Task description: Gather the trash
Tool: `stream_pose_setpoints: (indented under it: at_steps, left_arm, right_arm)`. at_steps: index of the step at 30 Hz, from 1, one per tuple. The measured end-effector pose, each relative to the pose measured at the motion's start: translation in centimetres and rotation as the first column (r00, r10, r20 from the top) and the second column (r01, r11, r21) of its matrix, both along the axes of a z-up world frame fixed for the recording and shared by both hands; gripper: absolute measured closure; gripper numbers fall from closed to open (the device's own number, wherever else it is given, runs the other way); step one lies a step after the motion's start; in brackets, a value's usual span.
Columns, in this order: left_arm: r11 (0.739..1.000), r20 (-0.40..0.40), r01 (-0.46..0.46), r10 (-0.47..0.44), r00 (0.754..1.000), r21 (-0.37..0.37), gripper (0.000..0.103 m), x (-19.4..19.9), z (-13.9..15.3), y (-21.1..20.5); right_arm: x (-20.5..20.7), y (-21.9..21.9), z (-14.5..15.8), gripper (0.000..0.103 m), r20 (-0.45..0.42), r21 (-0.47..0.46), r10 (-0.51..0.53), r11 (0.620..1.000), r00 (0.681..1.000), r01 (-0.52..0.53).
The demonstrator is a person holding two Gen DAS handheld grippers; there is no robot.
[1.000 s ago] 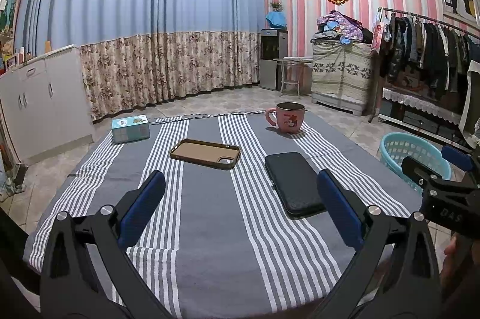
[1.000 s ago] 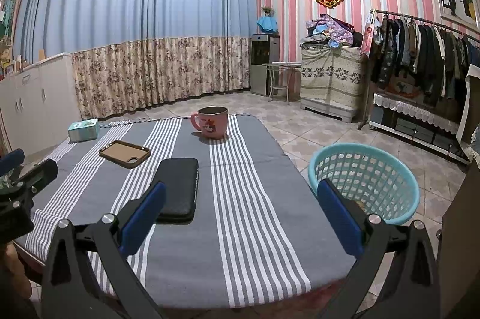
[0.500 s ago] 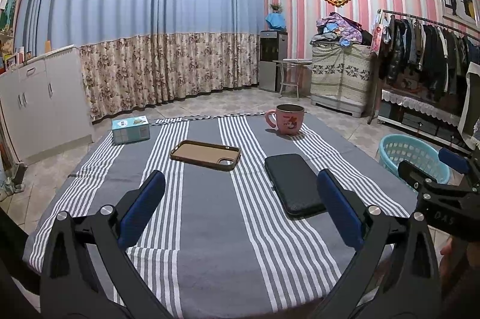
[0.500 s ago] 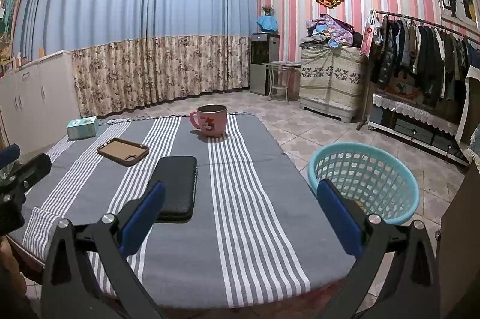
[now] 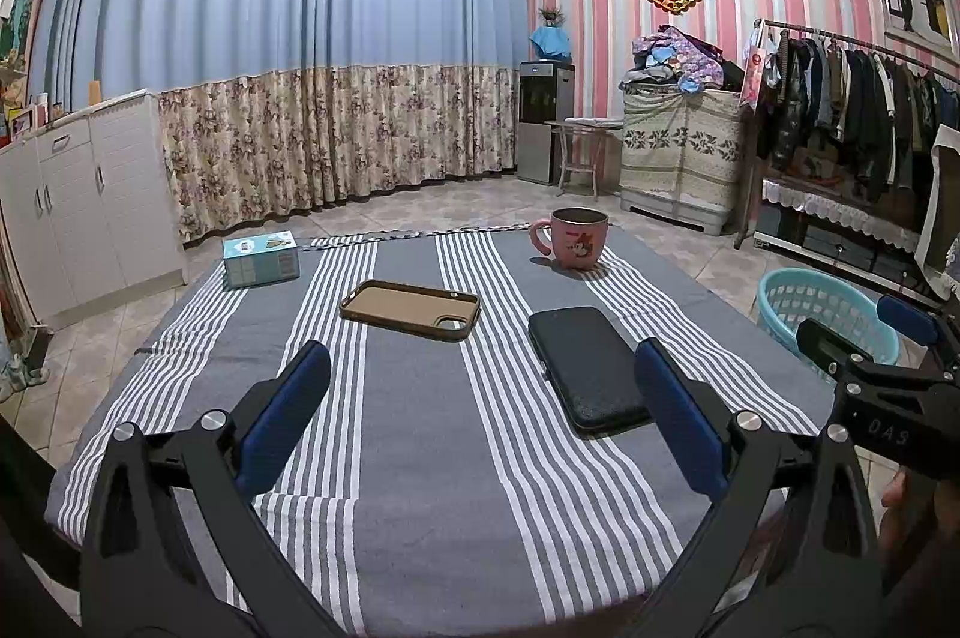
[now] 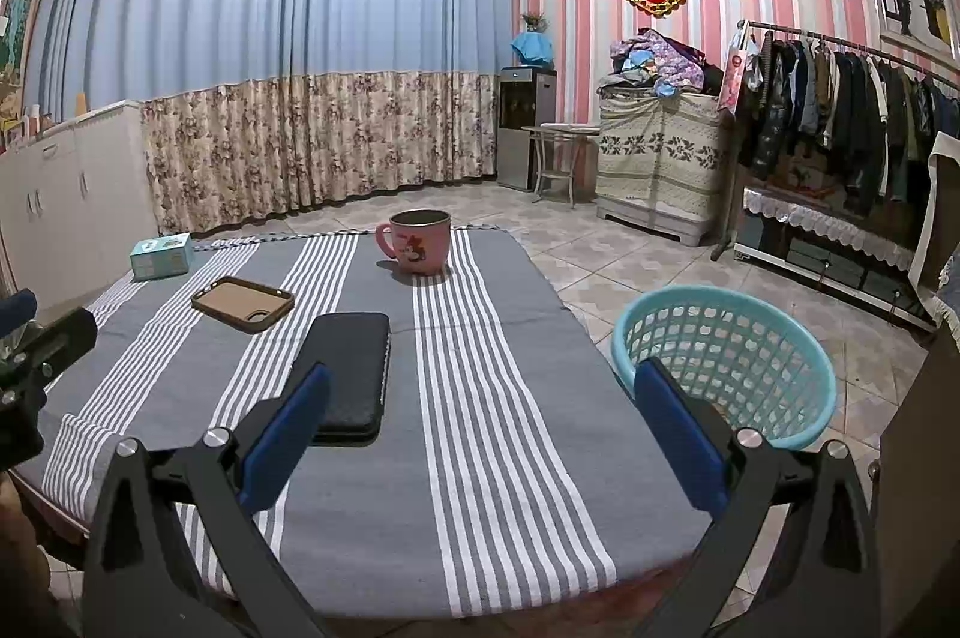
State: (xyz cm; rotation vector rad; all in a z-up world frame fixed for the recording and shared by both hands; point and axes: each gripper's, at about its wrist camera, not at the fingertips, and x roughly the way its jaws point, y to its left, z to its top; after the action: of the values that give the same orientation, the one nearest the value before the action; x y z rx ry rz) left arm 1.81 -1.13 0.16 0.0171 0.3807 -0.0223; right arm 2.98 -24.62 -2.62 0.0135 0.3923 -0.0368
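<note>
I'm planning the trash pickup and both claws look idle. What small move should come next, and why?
Probably ease the left claw forward toward the empty brown phone case, the likeliest discard. Both claws are open and hold nothing; the right claw sits nearest the teal basket beside the table. Nothing on the striped cloth is plainly trash, so that choice is a guess.

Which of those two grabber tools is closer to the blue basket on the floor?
The right gripper: the basket sits just beyond its right finger. The left gripper hovers over the table's middle, with the basket far off to its right.
</note>
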Motion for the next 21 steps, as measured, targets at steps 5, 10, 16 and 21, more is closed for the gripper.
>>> stream_pose_setpoints:
  at_steps: [5,10,16,21]
  left_arm:
    - [1.000,-0.004,0.002,-0.002,1.000,0.002,0.005,0.09,-0.17,-0.05]
    - [1.000,0.003,0.000,0.000,1.000,0.001,0.005,-0.08,-0.01,-0.26]
    - [1.000,0.009,-0.001,0.001,1.000,-0.002,0.005,-0.12,0.14,-0.30]
    - [1.000,0.012,-0.002,0.002,1.000,-0.001,0.005,-0.10,0.13,-0.44]
  right_arm:
    - [0.18,0.00,0.04,0.004,-0.002,-0.003,-0.002,1.000,1.000,0.002]
    - [0.09,-0.14,-0.01,0.004,-0.004,-0.001,-0.002,1.000,1.000,0.002]
    - [0.07,-0.16,0.02,0.004,0.000,-0.001,-0.004,1.000,1.000,0.004]
    - [0.23,-0.33,-0.36,0.004,-0.004,0.001,-0.005,1.000,1.000,0.005]
